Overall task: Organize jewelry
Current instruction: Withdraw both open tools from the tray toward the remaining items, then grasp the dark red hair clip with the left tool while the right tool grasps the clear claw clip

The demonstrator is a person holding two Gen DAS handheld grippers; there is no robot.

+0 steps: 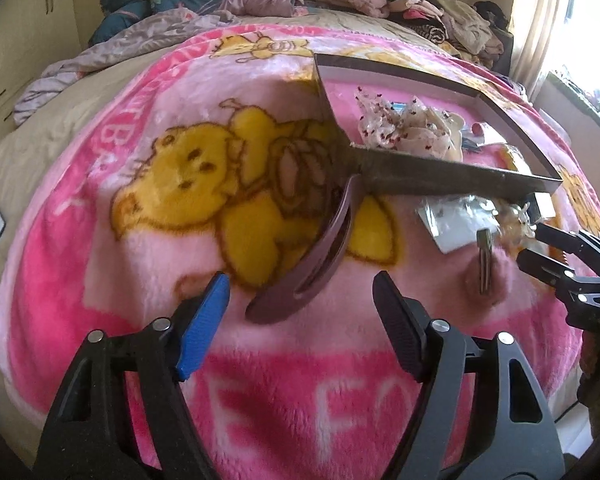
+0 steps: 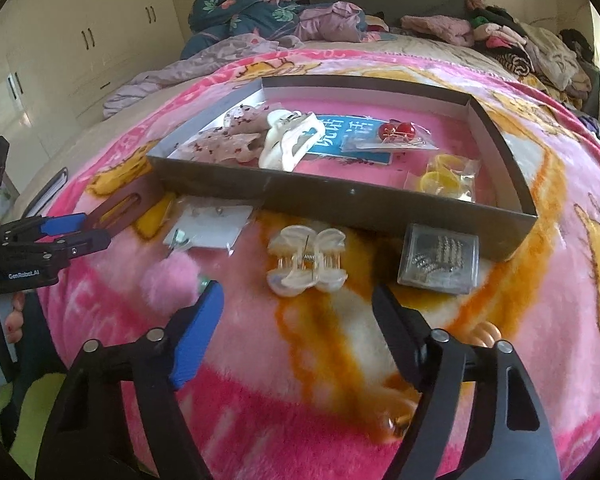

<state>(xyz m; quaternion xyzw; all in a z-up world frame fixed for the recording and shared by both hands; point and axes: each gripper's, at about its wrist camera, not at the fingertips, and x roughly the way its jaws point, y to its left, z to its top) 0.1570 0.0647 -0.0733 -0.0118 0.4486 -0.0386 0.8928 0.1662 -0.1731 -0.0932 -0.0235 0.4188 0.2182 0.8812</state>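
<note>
Left hand-held gripper (image 1: 300, 300) hovers open above mauve hair clip (image 1: 300, 272).

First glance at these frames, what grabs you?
The loud pink cartoon blanket fills both views. On it sits a shallow grey box with a white claw clip and red bead earrings inside. In front of the box lies a clear claw clip, beyond the open right tongs.
</note>
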